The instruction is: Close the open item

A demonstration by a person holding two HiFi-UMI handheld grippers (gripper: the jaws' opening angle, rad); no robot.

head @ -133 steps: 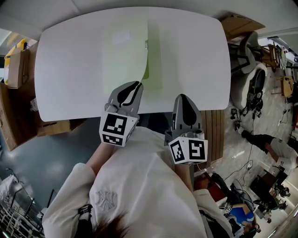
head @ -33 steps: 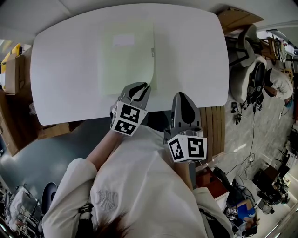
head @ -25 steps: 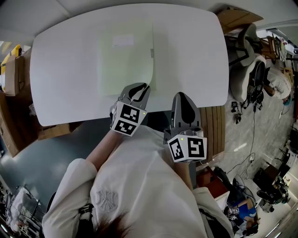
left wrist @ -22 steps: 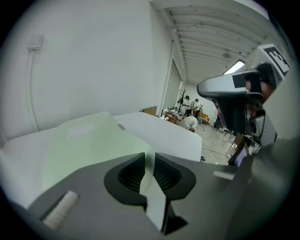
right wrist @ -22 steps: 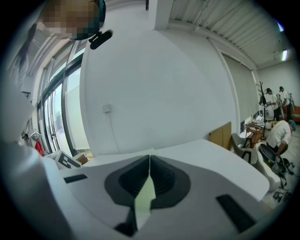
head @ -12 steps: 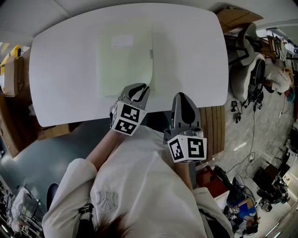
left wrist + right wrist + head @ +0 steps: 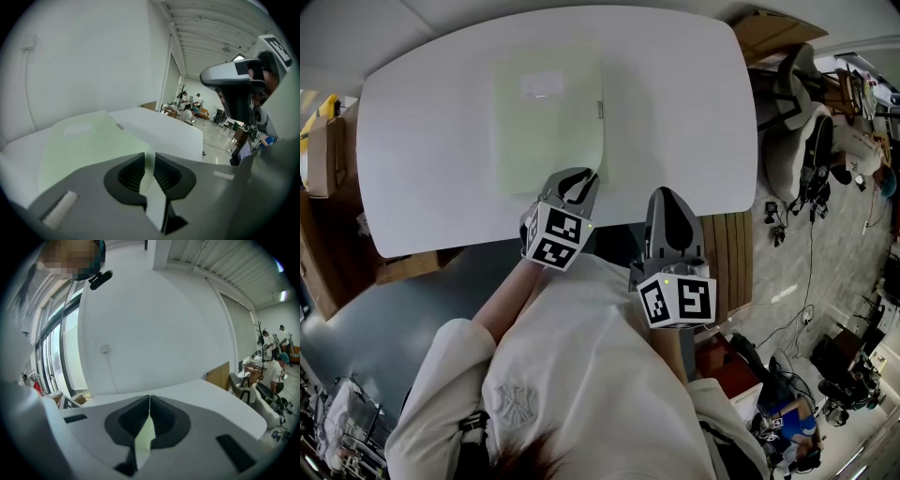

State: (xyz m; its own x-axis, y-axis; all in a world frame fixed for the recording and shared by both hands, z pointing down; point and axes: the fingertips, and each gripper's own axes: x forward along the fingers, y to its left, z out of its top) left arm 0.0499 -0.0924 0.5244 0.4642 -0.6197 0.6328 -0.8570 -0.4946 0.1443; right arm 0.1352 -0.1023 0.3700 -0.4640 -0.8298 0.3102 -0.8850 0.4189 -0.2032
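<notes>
**While the left jaws hold its corner, the folder lies all but shut**

Where a few seconds ago the pale green folder (image 7: 546, 122) had its cover raised, with a brighter green inside showing along the open edge, the cover is now down over the rest. The folder reads as one flat pale sheet on the white bench (image 7: 694, 112), toward 12 o'clock from both grippers. Only the corner at its 5 o'clock is still curled up a little. By this look the closing is nearly finished, and what seems left is to let that corner go so that it settles.

The left gripper (image 7: 587, 176) sits at that 5 o'clock corner, tipped down toward the bench, with its marker cube nearest the person. In the left gripper view its jaws stand only narrowly apart, and the cover's edge runs straight in between them. They appear to be closed on that thin corner.

The right gripper (image 7: 667, 195) hangs at 3 o'clock of the left one, over the bench's near edge and closer to level, pointing toward 12 o'clock. Its jaws are together with nothing between them, and it is well apart from the folder.
</notes>
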